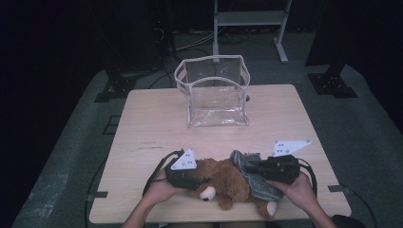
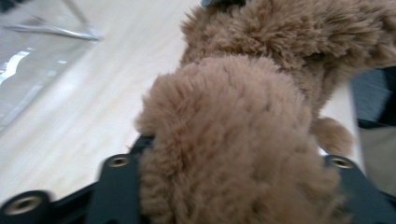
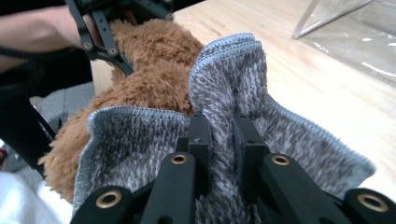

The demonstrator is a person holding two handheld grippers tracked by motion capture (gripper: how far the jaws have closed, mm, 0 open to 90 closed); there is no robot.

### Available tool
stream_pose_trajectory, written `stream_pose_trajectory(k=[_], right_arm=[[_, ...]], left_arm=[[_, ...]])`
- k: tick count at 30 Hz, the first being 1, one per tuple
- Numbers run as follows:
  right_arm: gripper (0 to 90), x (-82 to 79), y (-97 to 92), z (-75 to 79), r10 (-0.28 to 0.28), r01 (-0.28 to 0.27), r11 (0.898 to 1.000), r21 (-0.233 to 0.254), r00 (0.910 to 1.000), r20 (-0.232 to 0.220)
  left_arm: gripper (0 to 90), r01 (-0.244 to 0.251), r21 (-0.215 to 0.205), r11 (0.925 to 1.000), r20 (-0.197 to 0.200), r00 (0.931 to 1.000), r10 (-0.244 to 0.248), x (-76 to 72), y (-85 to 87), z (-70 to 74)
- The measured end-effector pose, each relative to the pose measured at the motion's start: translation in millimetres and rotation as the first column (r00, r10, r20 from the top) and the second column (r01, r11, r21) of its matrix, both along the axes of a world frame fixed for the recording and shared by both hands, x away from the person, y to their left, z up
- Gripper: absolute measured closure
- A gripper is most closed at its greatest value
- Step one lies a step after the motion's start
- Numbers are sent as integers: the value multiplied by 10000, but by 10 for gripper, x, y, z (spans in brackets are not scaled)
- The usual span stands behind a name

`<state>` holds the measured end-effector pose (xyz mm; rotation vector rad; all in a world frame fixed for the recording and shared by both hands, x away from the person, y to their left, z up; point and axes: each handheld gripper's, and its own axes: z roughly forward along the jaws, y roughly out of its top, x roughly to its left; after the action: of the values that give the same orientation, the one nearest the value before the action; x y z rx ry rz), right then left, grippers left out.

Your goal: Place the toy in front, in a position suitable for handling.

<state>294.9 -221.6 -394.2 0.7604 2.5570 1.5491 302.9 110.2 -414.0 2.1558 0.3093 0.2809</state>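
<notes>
A person sits at the near edge of a pale wooden table (image 1: 157, 118), with a black two-jaw gripper in each hand. A fluffy brown plush teddy bear (image 1: 227, 183) lies on its side between the hands, close to the near edge, its cream-tipped paws pointing toward the person. Draped over the bear's right part is a grey fuzzy cloth with a light stitched hem (image 1: 254, 175). The left gripper (image 1: 187, 176) sits against the bear's left end; in the left gripper view a thick lump of brown fur (image 2: 233, 154) bulges up between the jaws, which appear to be squeezing it, though the fur hides the pads themselves. The right gripper (image 1: 259, 167) points leftward across the bear, and in the right gripper view its jaws stand close together, pinching a raised fold of the grey cloth (image 3: 224, 88), with the rest of the cloth spreading to either side over the brown fur (image 3: 154, 79). Farther back, near the middle of the table and well apart from the bear, stands a clear plastic bag with white trim (image 1: 216, 92), upright and open at the top.
</notes>
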Motion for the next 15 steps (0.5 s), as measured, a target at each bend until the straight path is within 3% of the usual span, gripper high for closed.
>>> stream_pose_trajectory(k=[4, 7, 8, 10, 12, 14, 15], right_arm=[[794, 233, -19, 61, -109, 110, 9999, 45, 9998, -194], [795, 404, -44, 85, -327, 332, 9993, 166, 9990, -310], [795, 452, -49, 95, -380, 386, 9991, 177, 9988, -318], [795, 540, -57, 124, -462, 468, 9987, 188, 9984, -324], [794, 628, -58, 164, -487, 492, 9986, 170, 9983, -308], [794, 677, -55, 188, -477, 481, 9988, 114, 9985, -275], [793, 784, -50, 227, -489, 491, 9988, 59, 9985, -265]], left_arm=[[507, -512, -316, 9982, 382, 9979, 524, 166, -16, 18], [507, -725, -435, 9964, 892, 9931, 762, 291, -25, 63], [506, -725, -435, 9964, 892, 9931, 762, 291, -25, 63], [504, -963, -476, 9942, 1359, 9855, 1020, 413, -28, 102], [495, -759, -722, 9945, 1575, 9837, 865, 480, -3, 109], [481, -697, -757, 9947, 1545, 9847, 808, 505, 8, 109], [472, -580, -821, 9949, 1470, 9867, 697, 519, 29, 91]])
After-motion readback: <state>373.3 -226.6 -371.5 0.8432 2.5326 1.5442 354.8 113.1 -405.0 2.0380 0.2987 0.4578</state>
